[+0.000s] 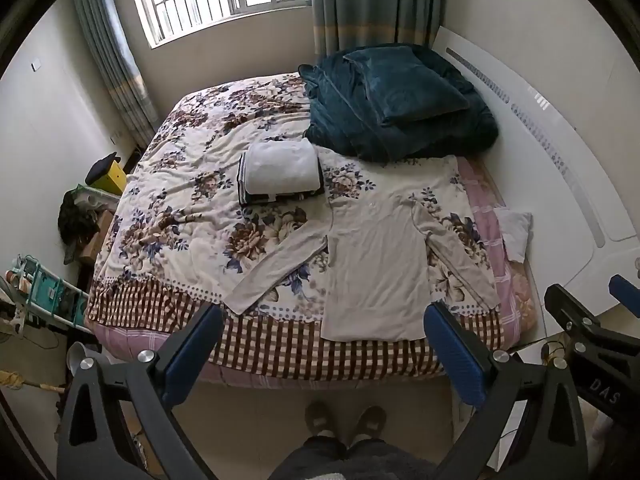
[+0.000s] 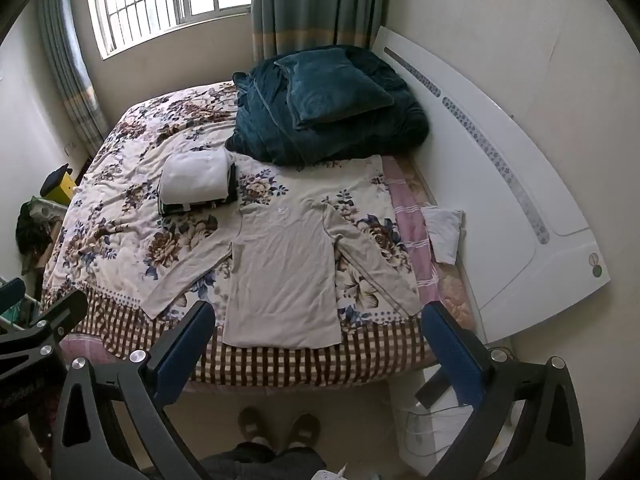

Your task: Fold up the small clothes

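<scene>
A beige long-sleeved shirt (image 1: 376, 264) lies spread flat, sleeves out, at the near edge of the floral bed (image 1: 192, 208); it also shows in the right wrist view (image 2: 282, 272). A stack of folded clothes with a white piece on top (image 1: 280, 172) sits behind it, also seen in the right wrist view (image 2: 196, 180). My left gripper (image 1: 324, 344) is open and empty, held above the floor in front of the bed. My right gripper (image 2: 320, 340) is open and empty too, beside it; part of it shows in the left wrist view (image 1: 592, 336).
A dark teal blanket and pillow (image 1: 400, 100) lie at the back right of the bed. A small white cloth (image 2: 444, 232) lies by the white headboard (image 2: 500, 184). Clutter and boxes (image 1: 84, 216) stand left of the bed. The person's slippered feet (image 1: 344, 424) are below.
</scene>
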